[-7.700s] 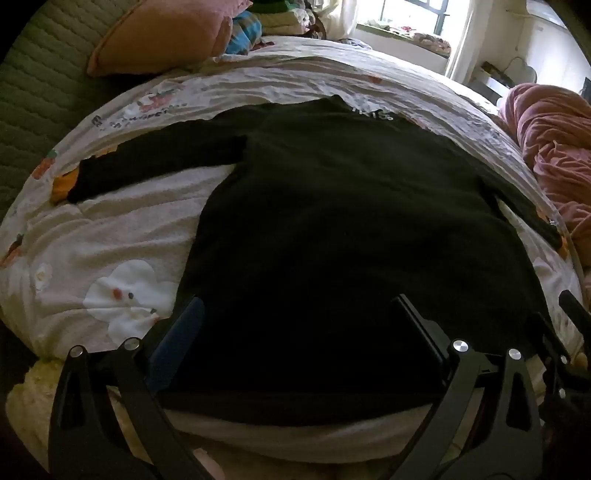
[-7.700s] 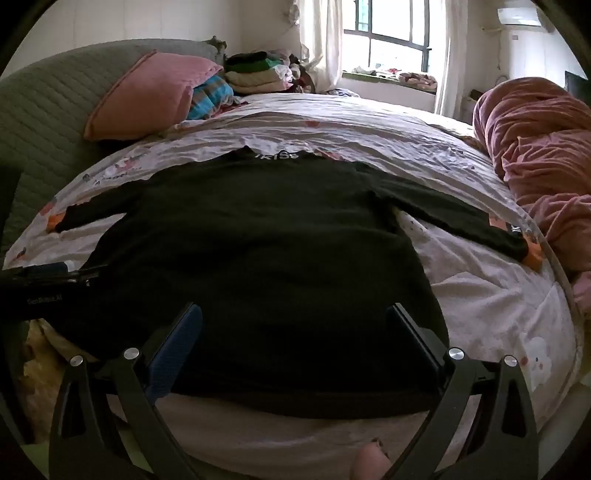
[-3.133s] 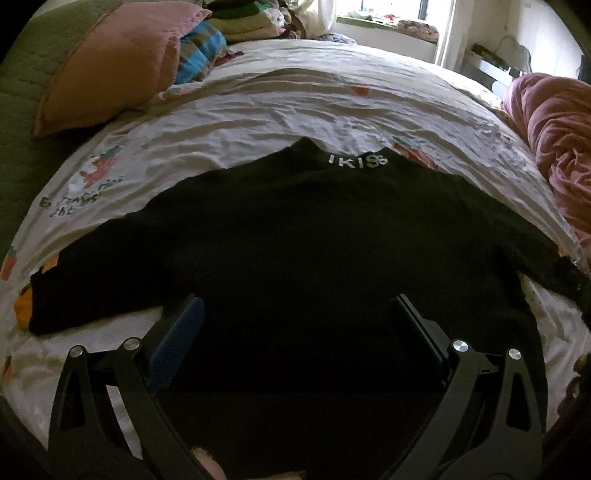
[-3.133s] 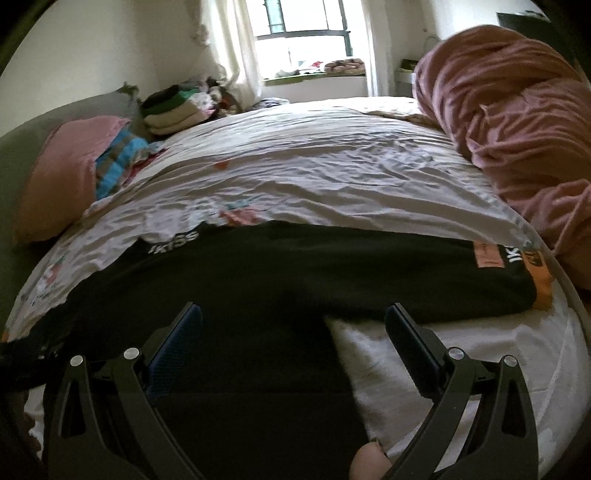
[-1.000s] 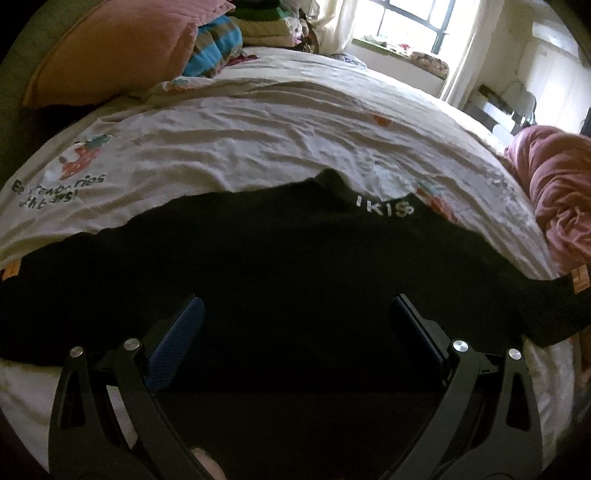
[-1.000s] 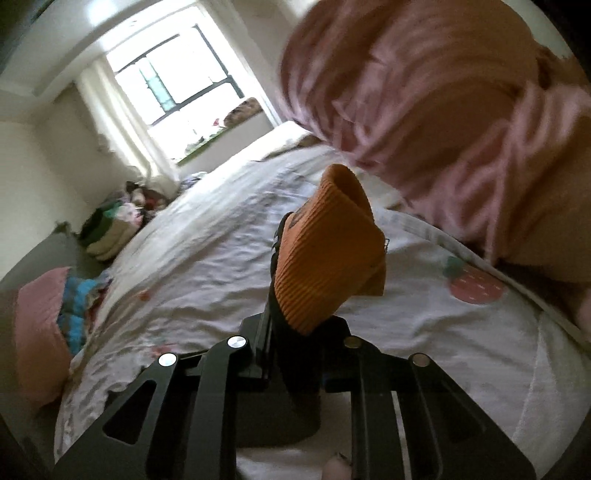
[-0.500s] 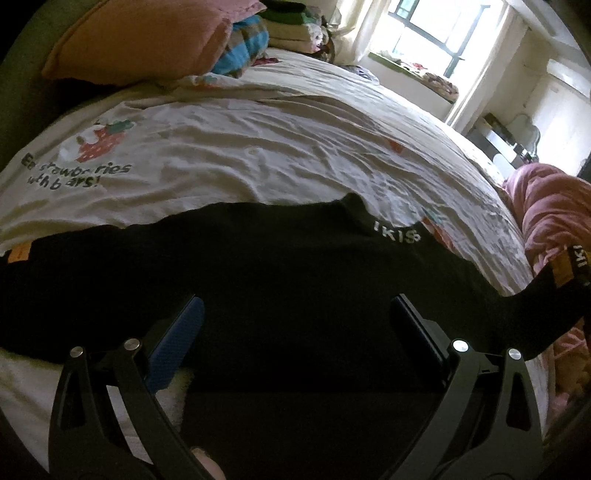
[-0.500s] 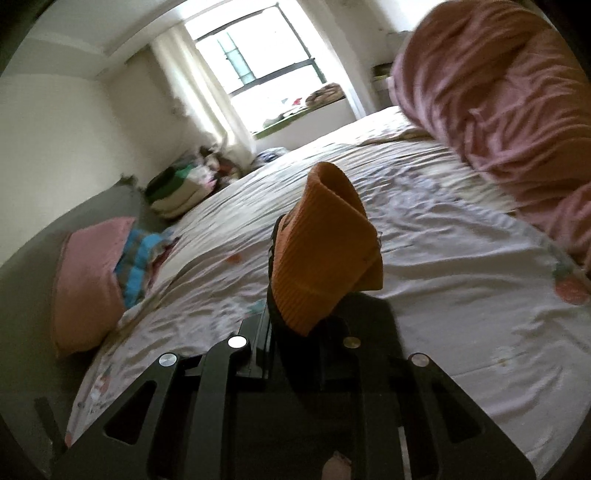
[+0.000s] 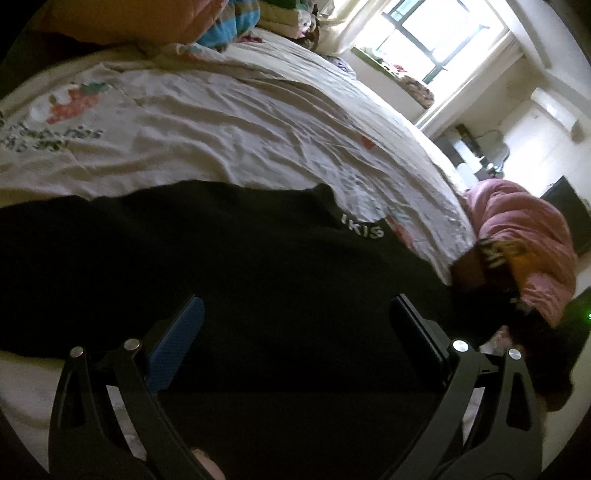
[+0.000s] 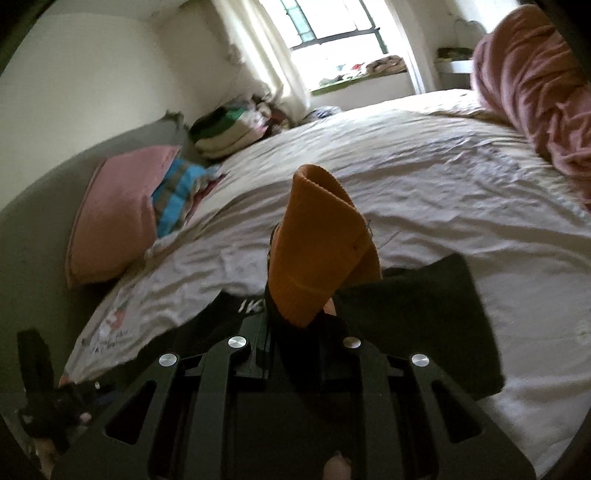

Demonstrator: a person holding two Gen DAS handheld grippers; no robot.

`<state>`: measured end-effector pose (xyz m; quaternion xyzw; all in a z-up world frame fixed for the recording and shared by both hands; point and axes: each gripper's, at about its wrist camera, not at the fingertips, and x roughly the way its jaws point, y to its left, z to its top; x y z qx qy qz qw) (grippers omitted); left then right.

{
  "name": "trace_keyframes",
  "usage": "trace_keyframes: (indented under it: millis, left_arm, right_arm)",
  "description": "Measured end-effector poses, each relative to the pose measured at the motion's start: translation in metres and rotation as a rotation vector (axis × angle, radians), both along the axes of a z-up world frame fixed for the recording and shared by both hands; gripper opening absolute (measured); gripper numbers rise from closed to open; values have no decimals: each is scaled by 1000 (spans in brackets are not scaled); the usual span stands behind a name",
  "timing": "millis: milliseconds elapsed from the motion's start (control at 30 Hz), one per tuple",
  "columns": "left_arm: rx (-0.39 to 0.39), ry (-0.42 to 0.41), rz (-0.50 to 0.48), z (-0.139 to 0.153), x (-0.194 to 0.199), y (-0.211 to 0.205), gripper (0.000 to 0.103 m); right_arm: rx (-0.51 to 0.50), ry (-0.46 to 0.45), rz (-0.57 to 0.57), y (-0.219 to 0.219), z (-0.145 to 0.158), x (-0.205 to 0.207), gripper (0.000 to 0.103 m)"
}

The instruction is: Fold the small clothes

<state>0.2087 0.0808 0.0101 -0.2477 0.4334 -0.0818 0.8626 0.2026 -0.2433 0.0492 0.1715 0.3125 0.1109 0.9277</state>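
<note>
Where sweater [image 9: 258, 277] lies, wrinkled bedsheet [image 9: 240, 122]; window [image 10: 332, 22] beyond.

Black sweater [image 9: 258, 280] left sleeve end cut off by frame edge; collar lettering [image 9: 362, 229] partly hidden.

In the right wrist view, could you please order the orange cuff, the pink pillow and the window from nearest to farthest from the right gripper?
1. Orange cuff, clamped in the right gripper.
2. Pink pillow, to the left at the bed's edge.
3. Window, beyond the bed at the top.
</note>
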Motion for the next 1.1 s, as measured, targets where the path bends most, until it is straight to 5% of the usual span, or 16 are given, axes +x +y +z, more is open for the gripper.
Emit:
trace_keyframes:
  millis: [367,667,800,1000,1100]
  left_arm:
    - [-174,65,-7,-28,9,13,94]
    - [-209,78,1,-39,12,15,94]
    - [-206,89,-15,-44,12,11,93]
    - [-191,109,-62,-52,15,-6,72]
    - [-172,125,-75,-57,16,-16,70]
  right_arm:
    - [-67,89,126,71,-44,3,19]
    - [-27,122,294,96,-49,-18,55]
    - [-19,109,312,90,-40,-29,57]
    - [-10,130,255,62,-40,-32,60]
    - [-11,136,219,45,-41,-32,60]
